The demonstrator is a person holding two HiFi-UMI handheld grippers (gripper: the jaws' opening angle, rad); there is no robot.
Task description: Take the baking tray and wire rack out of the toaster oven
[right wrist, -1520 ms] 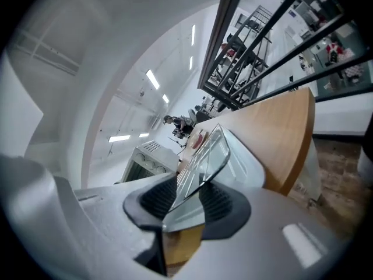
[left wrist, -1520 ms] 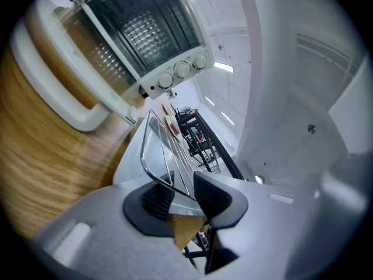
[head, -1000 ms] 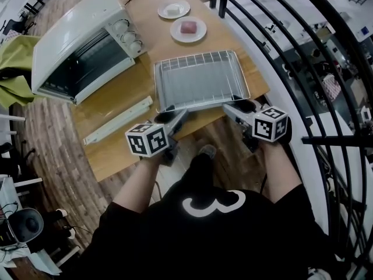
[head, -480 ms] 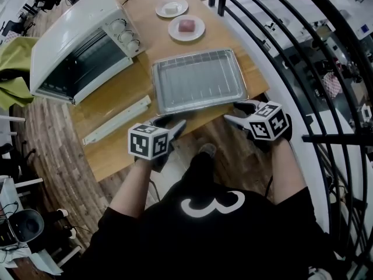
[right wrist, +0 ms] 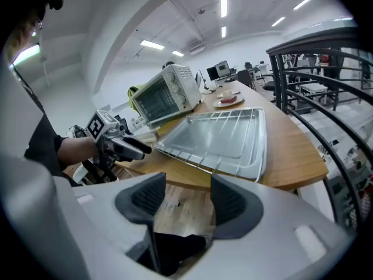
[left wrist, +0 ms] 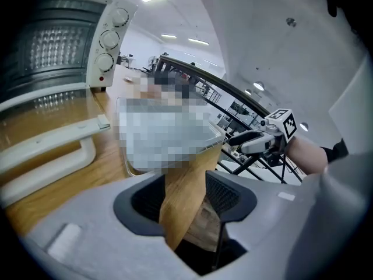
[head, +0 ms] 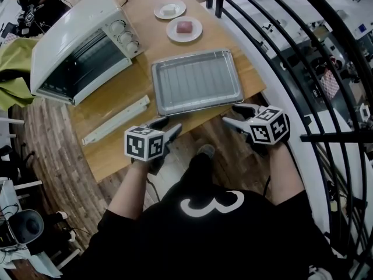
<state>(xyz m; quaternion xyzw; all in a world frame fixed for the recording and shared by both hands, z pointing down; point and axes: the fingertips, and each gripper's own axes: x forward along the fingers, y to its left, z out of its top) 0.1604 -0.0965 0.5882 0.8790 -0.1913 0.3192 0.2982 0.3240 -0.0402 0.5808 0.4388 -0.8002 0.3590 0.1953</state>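
The metal baking tray (head: pixel 195 81) lies flat on the wooden table (head: pixel 116 150) near its front edge, and the wire rack (head: pixel 198 74) rests in it. The tray (right wrist: pixel 221 139) shows ahead in the right gripper view. The white toaster oven (head: pixel 76 45) stands at the back left with its door down. My left gripper (head: pixel 169 124) hangs just off the tray's near left corner, open and empty. My right gripper (head: pixel 232 114) is off the near right corner, open too. In the gripper views, the left gripper (left wrist: pixel 183 197) and the right gripper (right wrist: pixel 183 200) hold nothing.
The oven door's white handle (head: pixel 116 120) lies left of the tray. Two small plates with food (head: pixel 184 29) sit behind the tray. A black curved railing (head: pixel 280 69) runs close along the table's right side. A green cloth (head: pixel 11 69) lies left of the oven.
Both grippers have drawn back from the tray's near corners toward the person. The tray with the rack stays on the table.
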